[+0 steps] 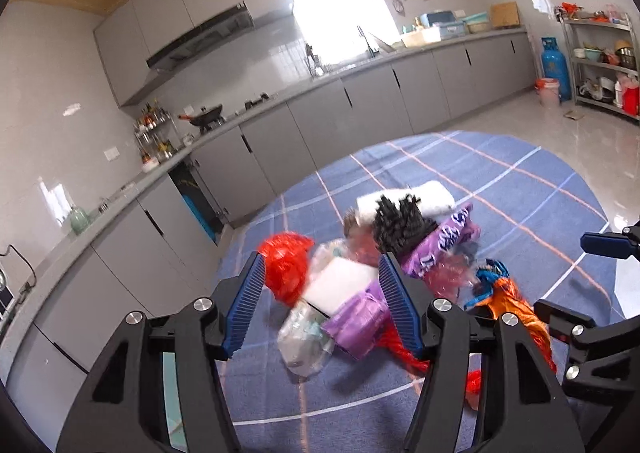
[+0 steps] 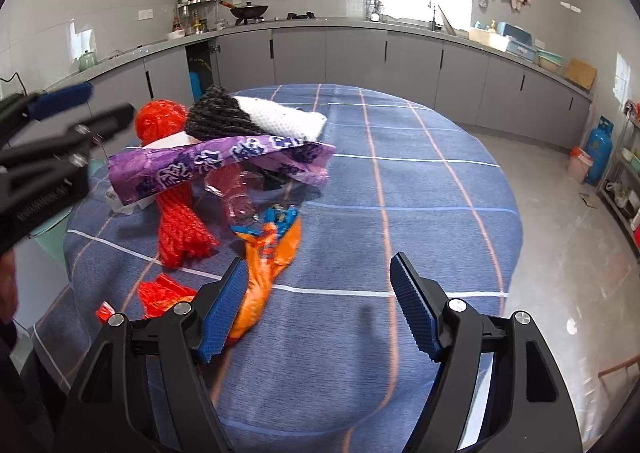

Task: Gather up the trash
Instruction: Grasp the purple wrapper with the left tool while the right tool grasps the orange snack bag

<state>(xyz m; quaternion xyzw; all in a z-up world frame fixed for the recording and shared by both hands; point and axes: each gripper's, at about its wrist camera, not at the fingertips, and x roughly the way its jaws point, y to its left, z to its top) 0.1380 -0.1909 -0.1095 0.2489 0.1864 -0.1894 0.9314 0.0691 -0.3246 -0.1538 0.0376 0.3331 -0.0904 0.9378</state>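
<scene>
hovering over trash pile (image 1: 360,261) | left hand-held gripper (image 1: 320,301) wide apart, empty | right hand-held gripper (image 2: 316,305) wide apart, empty

Trash pile (image 2: 224,173) sat on the surface (image 2: 420,189), toward its left side in the right wrist view. Knit cloth (image 2: 256,117) lay on top at the back, over a printed bag (image 2: 208,165). Net bag (image 2: 182,229) in front of that, snack wrapper (image 2: 264,265) just right of it. Left tongs (image 1: 320,301) over the pile's near edge. Right tongs (image 2: 316,309) right of the wrapper. Counter (image 2: 400,27) behind, gas cylinder (image 2: 598,151) on the floor at far right.
</scene>
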